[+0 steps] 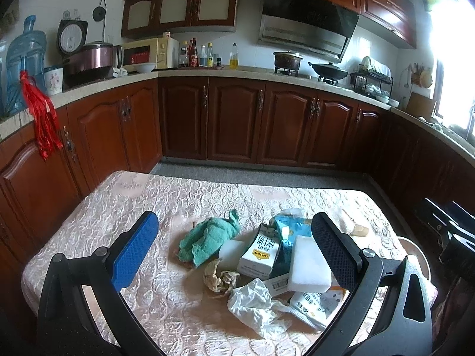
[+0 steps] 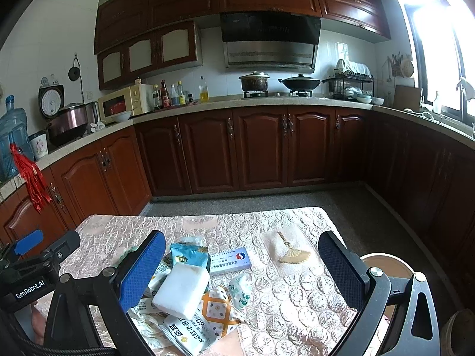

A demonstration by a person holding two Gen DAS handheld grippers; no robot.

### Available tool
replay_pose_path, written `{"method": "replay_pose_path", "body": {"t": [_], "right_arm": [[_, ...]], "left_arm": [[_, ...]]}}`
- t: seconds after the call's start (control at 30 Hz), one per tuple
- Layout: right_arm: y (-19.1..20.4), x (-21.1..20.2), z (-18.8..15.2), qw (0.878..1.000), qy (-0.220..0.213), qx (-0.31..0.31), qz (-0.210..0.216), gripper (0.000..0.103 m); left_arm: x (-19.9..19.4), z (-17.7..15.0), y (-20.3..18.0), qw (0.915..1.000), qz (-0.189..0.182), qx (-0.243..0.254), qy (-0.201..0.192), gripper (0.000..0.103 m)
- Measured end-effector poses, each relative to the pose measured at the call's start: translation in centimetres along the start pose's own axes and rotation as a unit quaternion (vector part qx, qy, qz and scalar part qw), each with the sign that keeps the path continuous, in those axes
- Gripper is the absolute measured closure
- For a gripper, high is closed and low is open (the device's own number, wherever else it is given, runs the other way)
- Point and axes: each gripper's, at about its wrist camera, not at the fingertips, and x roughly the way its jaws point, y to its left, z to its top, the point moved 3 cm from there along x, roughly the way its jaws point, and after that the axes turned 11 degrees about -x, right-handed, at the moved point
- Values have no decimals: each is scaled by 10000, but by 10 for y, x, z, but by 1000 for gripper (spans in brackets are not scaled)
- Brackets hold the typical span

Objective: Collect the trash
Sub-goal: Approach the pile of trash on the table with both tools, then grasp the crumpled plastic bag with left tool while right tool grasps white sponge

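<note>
I'm hovering both the left hand-held gripper (image 1: 234,237) and right hand-held gripper (image 2: 242,256) wide open and empty over the trash pile (image 1: 261,267) mid-bench (image 1: 89,222), so I'm thinking pinch the crumpled white plastic (image 1: 255,305) at 6 o'clock first.

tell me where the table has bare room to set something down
Bare cloth on the table: the whole far strip toward the cabinets, and the left side beside the green rag. In the right wrist view, also the patch nearer than the small brush. Crowded: the pile around the white foam block, wrappers overlapping.
</note>
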Motion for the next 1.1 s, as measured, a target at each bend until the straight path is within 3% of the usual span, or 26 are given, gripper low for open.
{"method": "replay_pose_path", "body": {"t": [0.17, 0.53, 0.77, 1.1], "right_arm": [[-2, 6, -4, 10000, 30, -11, -21, 1], [-14, 29, -22, 9984, 561, -20, -34, 1], [-7, 46, -34, 9964, 836, -60, 155, 1], [22, 89, -45, 9814, 1566, -161, 1098, 1]], "left_arm": [[5, -3, 5, 9999, 22, -14, 116, 1], [21, -12, 39, 9972, 84, -249, 704, 1], [27, -29, 36, 9955, 102, -37, 941, 1], [49, -71, 23, 9842, -160, 497, 1693, 1]]}}
